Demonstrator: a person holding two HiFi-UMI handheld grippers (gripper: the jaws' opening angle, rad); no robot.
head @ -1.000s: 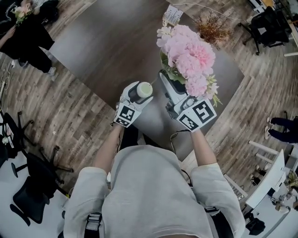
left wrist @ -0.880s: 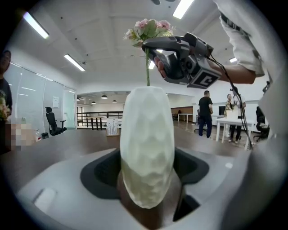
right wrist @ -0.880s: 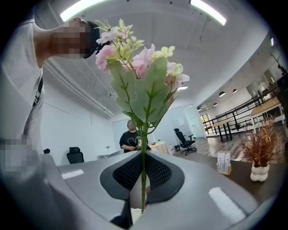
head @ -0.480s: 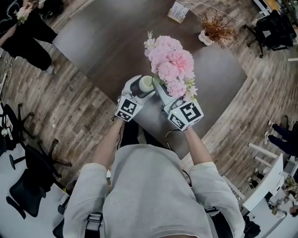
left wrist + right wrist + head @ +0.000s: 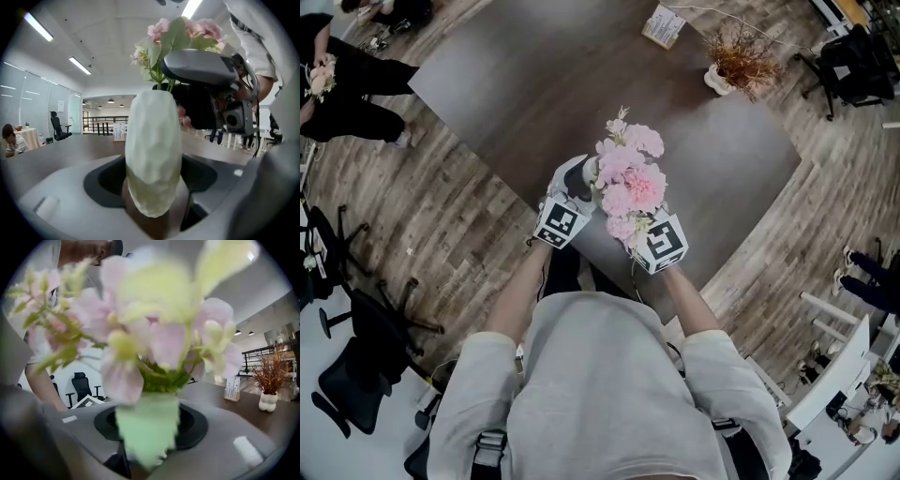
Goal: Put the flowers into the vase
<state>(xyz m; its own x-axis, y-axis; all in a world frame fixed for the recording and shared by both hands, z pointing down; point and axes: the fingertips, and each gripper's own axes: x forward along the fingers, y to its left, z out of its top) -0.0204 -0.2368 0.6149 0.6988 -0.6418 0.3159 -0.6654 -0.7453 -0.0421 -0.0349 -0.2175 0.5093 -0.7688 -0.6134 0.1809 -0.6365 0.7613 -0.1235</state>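
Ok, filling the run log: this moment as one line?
left gripper: holds vase | right gripper: jaws just opening, flowers between | flowers: stems in vase

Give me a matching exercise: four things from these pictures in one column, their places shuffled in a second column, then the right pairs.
1. vase
2. pink flowers
3. dried plant
4. sign card

A. at the table's far edge, left of the white pot
B. between the left gripper's jaws
C. in the white pot
D. sticking out of the vase's top

Pairs: 1-B, 2-D, 3-C, 4-A
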